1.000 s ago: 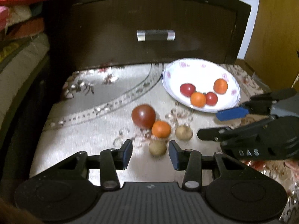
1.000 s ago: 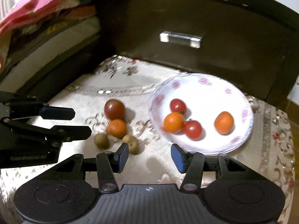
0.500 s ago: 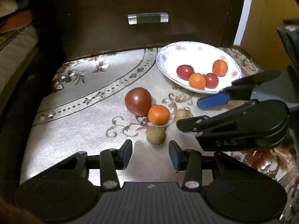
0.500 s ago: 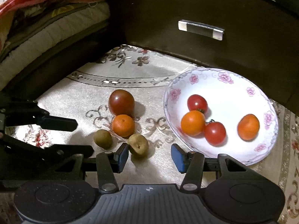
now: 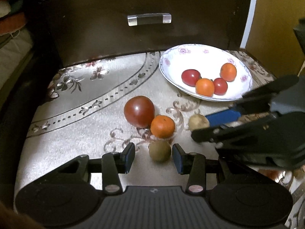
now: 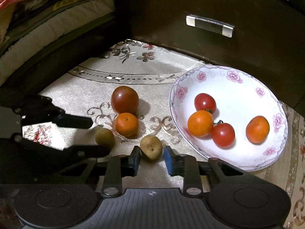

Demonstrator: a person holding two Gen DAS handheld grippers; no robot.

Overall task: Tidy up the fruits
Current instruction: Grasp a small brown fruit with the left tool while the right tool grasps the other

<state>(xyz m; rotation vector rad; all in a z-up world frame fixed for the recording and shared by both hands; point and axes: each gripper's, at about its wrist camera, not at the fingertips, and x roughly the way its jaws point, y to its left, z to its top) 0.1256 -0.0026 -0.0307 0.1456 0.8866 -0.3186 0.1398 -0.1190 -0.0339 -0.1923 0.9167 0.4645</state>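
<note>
Both grippers are lining up on the small brown fruits that lie loose on the surface beside the plate (image 6: 274, 103). The left gripper (image 5: 153, 158) has its fingers wide apart around one brown fruit (image 5: 159, 150). The right gripper (image 6: 152, 157) brackets another brown fruit (image 6: 151, 149) closely, holding nothing yet. I judge the next move is to close, lift and carry each to the plate.
</note>
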